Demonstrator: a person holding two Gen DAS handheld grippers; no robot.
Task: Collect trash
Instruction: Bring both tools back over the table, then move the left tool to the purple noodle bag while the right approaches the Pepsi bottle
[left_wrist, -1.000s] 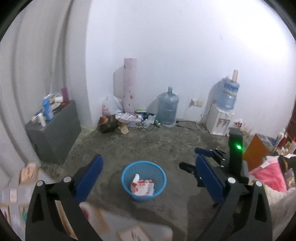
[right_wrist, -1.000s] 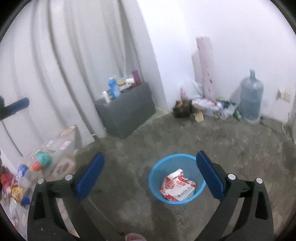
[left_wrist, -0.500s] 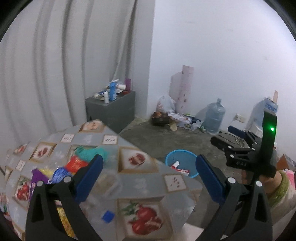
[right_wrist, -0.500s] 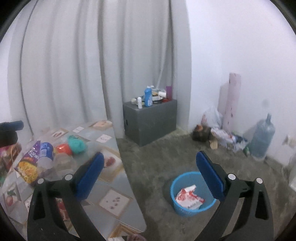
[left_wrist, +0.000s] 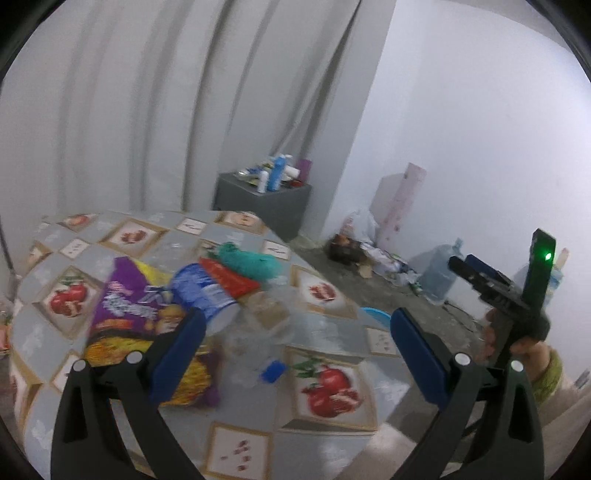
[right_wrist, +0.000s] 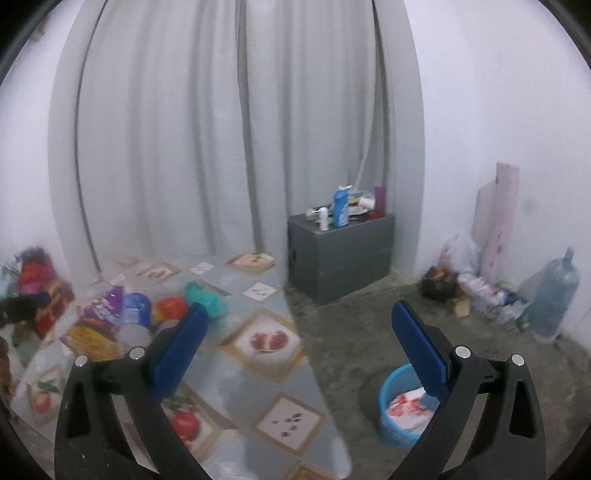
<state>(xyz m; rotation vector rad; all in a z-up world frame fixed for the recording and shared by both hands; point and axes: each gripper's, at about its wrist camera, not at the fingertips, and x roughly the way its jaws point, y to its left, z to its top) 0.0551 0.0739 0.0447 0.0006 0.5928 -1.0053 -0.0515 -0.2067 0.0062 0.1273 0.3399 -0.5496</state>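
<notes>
1. On the table (left_wrist: 325, 435), covered by a fruit-print cloth, the trash lies in one loose cluster: a purple-and-yellow snack bag (left_wrist: 129, 325), a blue-labelled container (left_wrist: 201, 291) on its side, a red wrapper (left_wrist: 231, 278), a teal bundle (left_wrist: 247, 260), clear plastic pieces (left_wrist: 266, 321) and a small blue cap (left_wrist: 272, 370).
2. Left gripper (left_wrist: 295, 350): jaws spread wide, empty, poised above the cluster.
3. Right gripper (right_wrist: 295, 350): jaws spread wide, empty, off the table edge.
4. Blue basket (right_wrist: 391, 421): on the floor beside the table, already holding a red-and-white packet (right_wrist: 404, 410).
5. Handling estimate: the snack bag appears light, thin and slippery. It should be pinched at a flat edge or corner.
6. The clear plastic likely crushes easily and is hard to locate; blur hides its outline.
</notes>
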